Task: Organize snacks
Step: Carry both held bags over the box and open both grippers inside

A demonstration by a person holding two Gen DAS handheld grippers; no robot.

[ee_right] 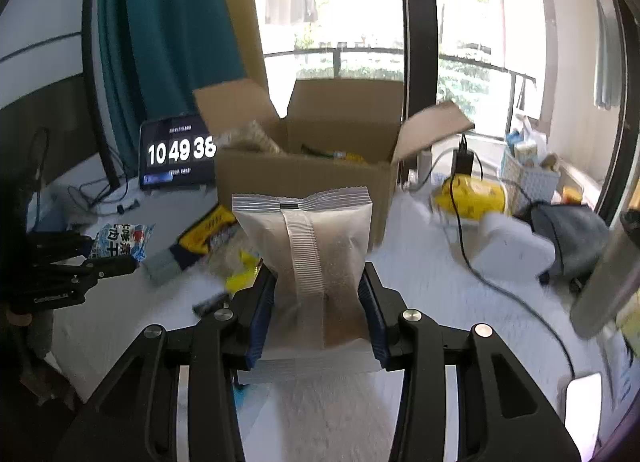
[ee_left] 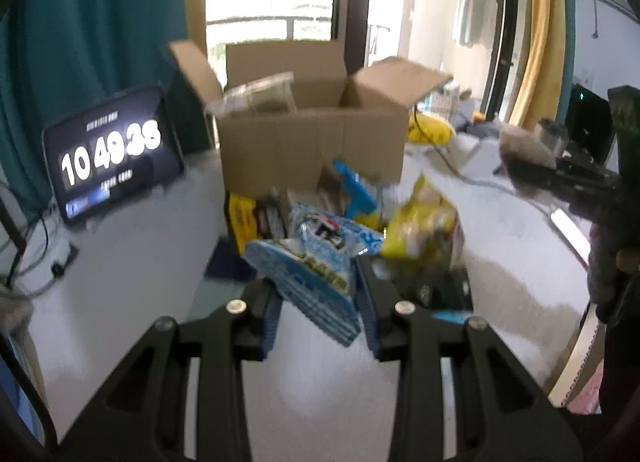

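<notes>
White worktop point(ee_right: 420, 282) by a bright balcony window carries an open cardboard box point(ee_right: 304, 182) already holding a few packets. Left hand-held gripper point(ee_left: 318, 294) clamps a blue snack packet point(ee_left: 316, 266); right hand-held gripper point(ee_right: 320, 302) clamps a silver pouch point(ee_right: 316, 254). Several snacks point(ee_left: 420, 230) lie loose before the box, so much remains.
</notes>
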